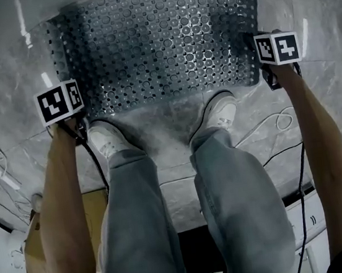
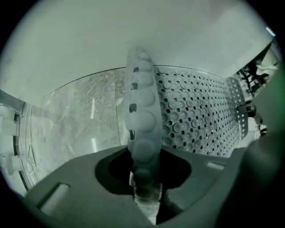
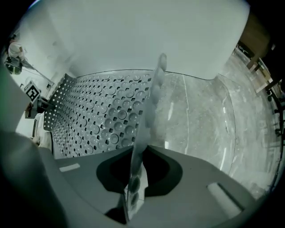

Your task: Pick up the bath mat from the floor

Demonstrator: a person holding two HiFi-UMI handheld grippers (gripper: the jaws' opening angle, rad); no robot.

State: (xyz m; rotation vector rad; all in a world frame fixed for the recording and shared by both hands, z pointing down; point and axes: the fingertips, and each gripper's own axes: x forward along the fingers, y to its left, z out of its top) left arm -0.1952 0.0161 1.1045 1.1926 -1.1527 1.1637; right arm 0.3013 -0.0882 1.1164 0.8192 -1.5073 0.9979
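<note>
Currently one bath mat (image 1: 158, 41), two hand-held grippers (image 2: 144, 198) (image 3: 132, 200) pinching edges.

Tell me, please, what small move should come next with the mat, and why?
Probably lift both grippers together, evenly. The left gripper and right gripper each pinch a side edge of the mat, whose middle lies flat on the floor, so an even rise should peel it up.
</note>
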